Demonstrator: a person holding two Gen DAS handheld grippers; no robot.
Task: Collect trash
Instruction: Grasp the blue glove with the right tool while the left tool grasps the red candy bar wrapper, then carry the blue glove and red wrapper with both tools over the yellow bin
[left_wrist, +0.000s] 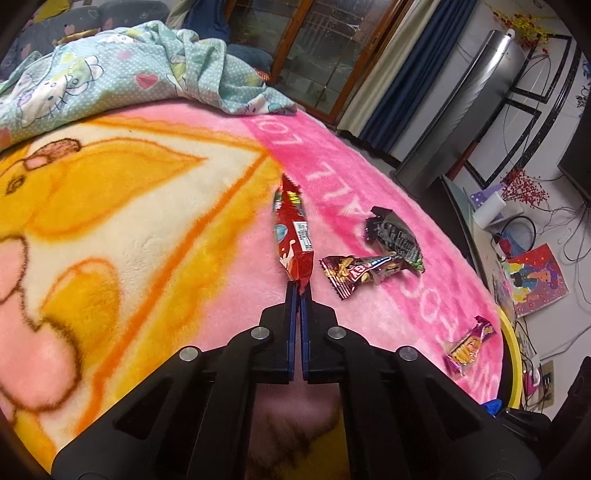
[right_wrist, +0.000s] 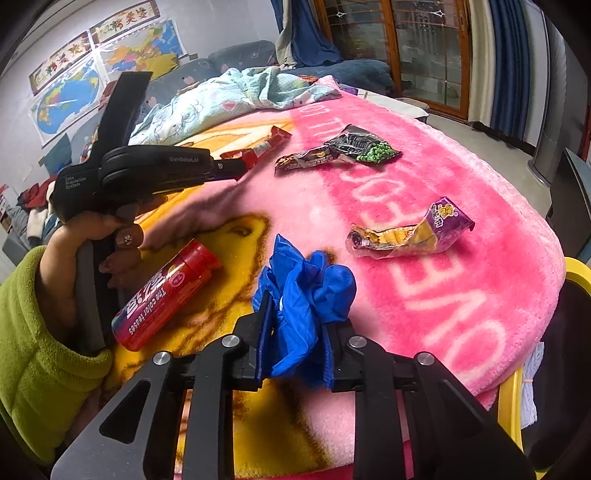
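Jaws of the left gripper (left_wrist: 299, 286) are pinched together on the near end of a long red snack wrapper (left_wrist: 291, 225), which stretches away from the tips across the pink fleece blanket (left_wrist: 369, 177); a white barcode label shows on the wrapper, its print too small to read. The right gripper (right_wrist: 295, 325) is clamped on a crumpled blue glove (right_wrist: 306, 295), the bunched material filling the gap between its blue pads.

Just right of the red wrapper lies a brown peanut-candy wrapper (left_wrist: 356, 271), touching a black wrapper with green peas printed on it (left_wrist: 397, 236). A purple and yellow wrapper (left_wrist: 469, 345) sits apart near the blanket's edge.

White letters are woven into the blanket's pink border; from the left wrist they read upside down and only partly, something like "ALL".

Only the right wrist camera shows a red cylindrical can (right_wrist: 166, 295) lying on its side beside the glove, lettered "Tea color teases", the black left gripper's body marked "GenRoboAI" and "Data Acquisition System", the hand (right_wrist: 74, 251) in a green sleeve (right_wrist: 37, 350) gripping it, and wall maps (right_wrist: 66, 96). Only the left wrist camera shows a silver tower appliance (left_wrist: 461, 110) and a cluttered floor with cables.
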